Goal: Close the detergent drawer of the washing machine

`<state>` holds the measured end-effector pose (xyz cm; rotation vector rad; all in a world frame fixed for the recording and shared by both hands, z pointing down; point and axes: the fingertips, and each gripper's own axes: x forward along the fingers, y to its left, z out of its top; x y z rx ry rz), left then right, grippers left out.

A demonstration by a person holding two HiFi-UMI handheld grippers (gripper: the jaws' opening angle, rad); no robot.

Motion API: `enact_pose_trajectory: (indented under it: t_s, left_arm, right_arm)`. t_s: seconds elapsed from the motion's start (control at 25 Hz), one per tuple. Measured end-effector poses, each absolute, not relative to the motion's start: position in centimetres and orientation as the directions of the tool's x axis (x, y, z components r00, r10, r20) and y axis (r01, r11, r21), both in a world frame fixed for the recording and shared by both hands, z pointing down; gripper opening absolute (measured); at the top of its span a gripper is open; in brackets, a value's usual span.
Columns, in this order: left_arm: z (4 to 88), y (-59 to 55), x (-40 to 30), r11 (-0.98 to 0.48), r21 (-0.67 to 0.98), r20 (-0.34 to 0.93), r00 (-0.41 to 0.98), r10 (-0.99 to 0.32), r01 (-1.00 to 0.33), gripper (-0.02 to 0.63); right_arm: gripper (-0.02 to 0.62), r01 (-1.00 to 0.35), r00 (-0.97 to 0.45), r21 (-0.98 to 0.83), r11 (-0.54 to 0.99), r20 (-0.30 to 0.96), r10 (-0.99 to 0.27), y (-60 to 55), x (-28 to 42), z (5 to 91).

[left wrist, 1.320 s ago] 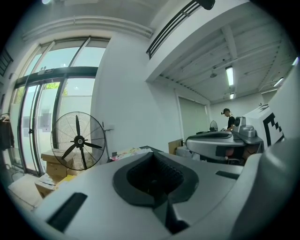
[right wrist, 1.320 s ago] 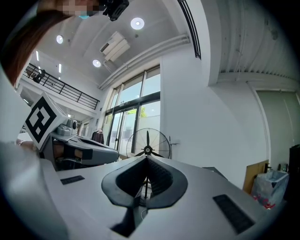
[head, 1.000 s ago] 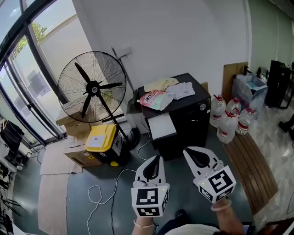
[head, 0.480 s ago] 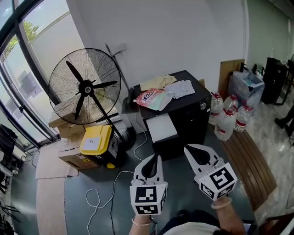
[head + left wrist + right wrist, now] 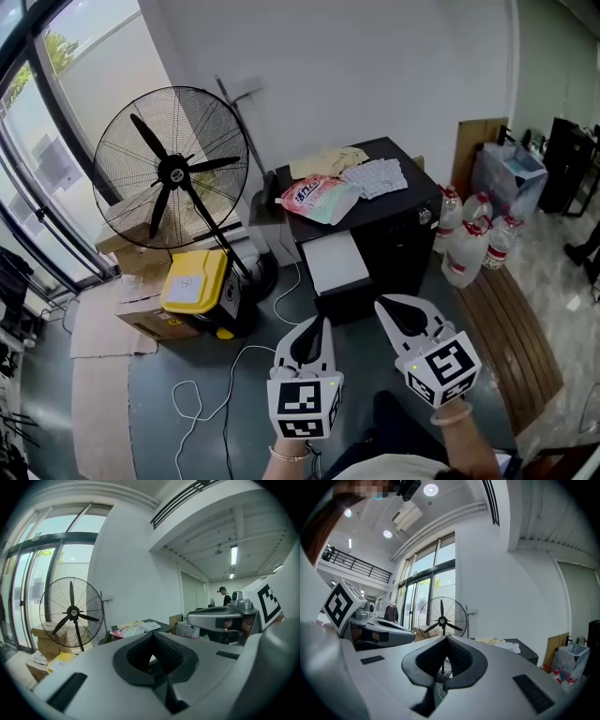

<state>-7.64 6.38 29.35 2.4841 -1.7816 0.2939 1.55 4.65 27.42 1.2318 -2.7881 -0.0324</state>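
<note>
A black washing machine [image 5: 398, 220] stands against the white wall, with clothes and a pink detergent pouch [image 5: 317, 199] on its lid. A white drawer [image 5: 338, 263] juts out from its front left corner. My left gripper [image 5: 321, 322] and right gripper [image 5: 381, 306] hover side by side in front of the machine, short of the drawer and touching nothing. Both are shut with nothing between the jaws. In the left gripper view the left gripper [image 5: 152, 635] points toward the machine [image 5: 154, 623]. In the right gripper view the right gripper [image 5: 446, 637] points at the fan [image 5: 442, 618].
A large standing fan [image 5: 171, 171] is left of the machine, with a yellow-lidded box [image 5: 195, 284] and cardboard at its foot. White cables [image 5: 234, 375] trail over the grey floor. Water bottles [image 5: 472, 246] and a wooden slatted board [image 5: 514, 347] lie to the right.
The head view has shifted a little, so the machine and fan sit slightly differently in frame. Both grippers keep their places, shut.
</note>
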Motion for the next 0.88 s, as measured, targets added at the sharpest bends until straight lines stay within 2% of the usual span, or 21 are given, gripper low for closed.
enact_pose_trajectory:
  t_s: [0.88]
  left_arm:
    - [36.5, -2.9, -6.9, -0.271, 0.029, 0.262, 0.269, -0.927, -0.962, 0.017]
  right_arm:
    - [0.025, -0.711, -0.693, -0.005, 0.703, 0.177, -0.699, -5.1, 2.5, 35.1]
